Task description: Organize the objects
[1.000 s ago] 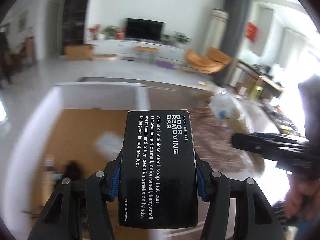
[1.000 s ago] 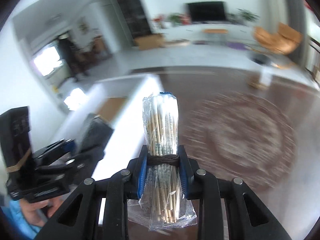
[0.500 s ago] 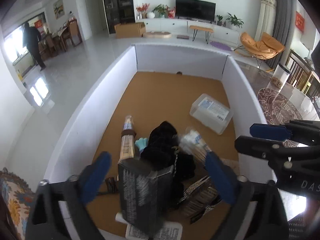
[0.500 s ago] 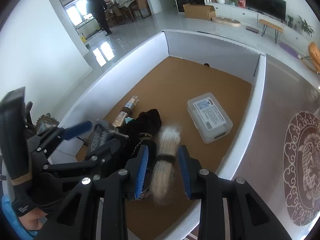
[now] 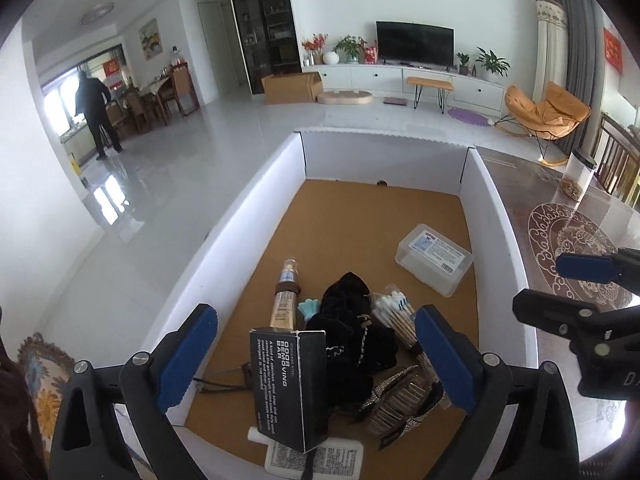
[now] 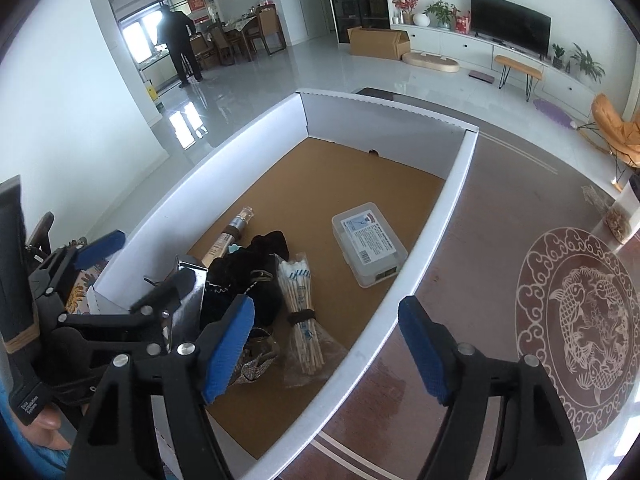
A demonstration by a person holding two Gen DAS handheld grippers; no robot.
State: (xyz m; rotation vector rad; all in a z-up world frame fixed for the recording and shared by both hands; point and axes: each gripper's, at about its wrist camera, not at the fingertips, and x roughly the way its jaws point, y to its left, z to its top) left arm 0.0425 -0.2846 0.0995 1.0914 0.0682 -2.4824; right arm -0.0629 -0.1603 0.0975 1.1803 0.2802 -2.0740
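Observation:
A white cardboard box (image 5: 256, 216) with a brown floor (image 6: 320, 184) holds the objects. The black odor removing bar box (image 5: 290, 384) lies at its near end, below my open, empty left gripper (image 5: 316, 354). The cotton swab bundle (image 6: 300, 304) lies in the box beside a black cloth (image 6: 244, 280), left of my open, empty right gripper (image 6: 326, 346). It also shows in the left wrist view (image 5: 396, 320). My left gripper shows at the left of the right wrist view (image 6: 132, 272).
In the box are a clear plastic case (image 6: 368, 244), a slim bottle (image 5: 285, 300), a rhinestone clip (image 5: 404, 404) and a white tube (image 5: 316, 456). The box stands on a dark table with a round fish pattern (image 6: 580, 328). A jar (image 5: 578, 176) stands at the far right.
Both grippers tipped down over the box and opened. The black bar box and the swab bundle dropped out of them and now lie in the box.

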